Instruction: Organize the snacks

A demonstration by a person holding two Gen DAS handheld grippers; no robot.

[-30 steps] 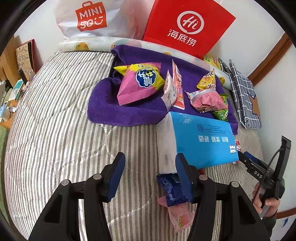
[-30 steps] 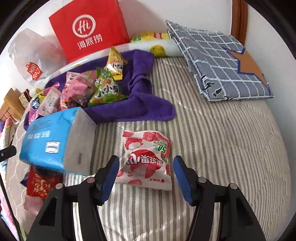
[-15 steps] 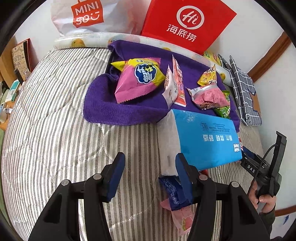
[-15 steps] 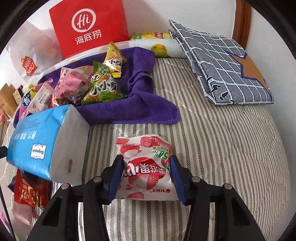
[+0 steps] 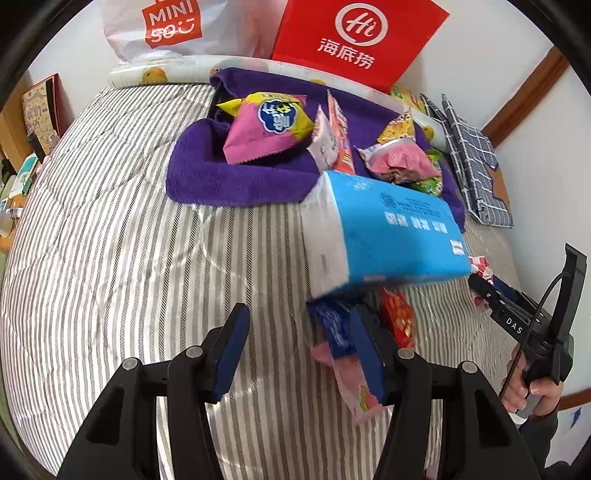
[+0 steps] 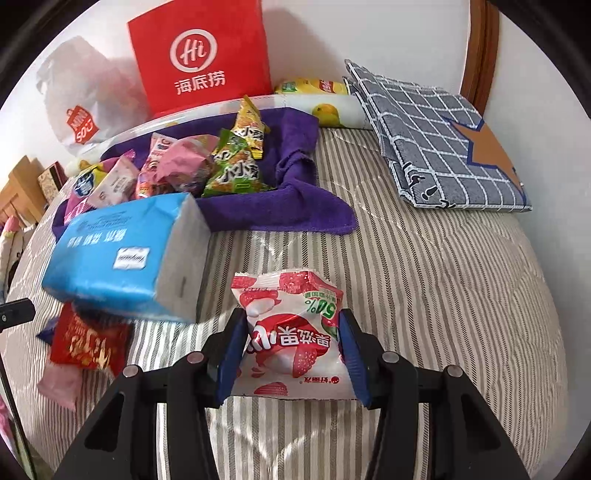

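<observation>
My right gripper point(image 6: 291, 354) is shut on a white and red lychee candy bag point(image 6: 291, 332) lying on the striped bed. My left gripper point(image 5: 299, 350) is open and empty above the bed, just left of a blue snack packet point(image 5: 332, 325) and a pink packet point(image 5: 354, 387). A red snack packet point(image 5: 397, 317) lies half under a blue tissue pack point(image 5: 388, 229); it also shows in the right wrist view point(image 6: 86, 341). Several snack bags, one a big pink bag point(image 5: 269, 129), lie on a purple towel point(image 5: 236, 181). The right gripper shows at the right of the left wrist view point(image 5: 480, 288).
A red paper bag point(image 5: 354, 37) and a white Miniso bag point(image 5: 166, 26) stand against the wall behind the towel. A folded checked cloth point(image 6: 443, 140) lies at the bed's far right. A rolled fruit-print mat point(image 5: 162, 72) runs along the wall.
My right gripper moved forward over the lychee candy bag and closed its fingers on it. My left gripper shifted slightly and stayed open.
</observation>
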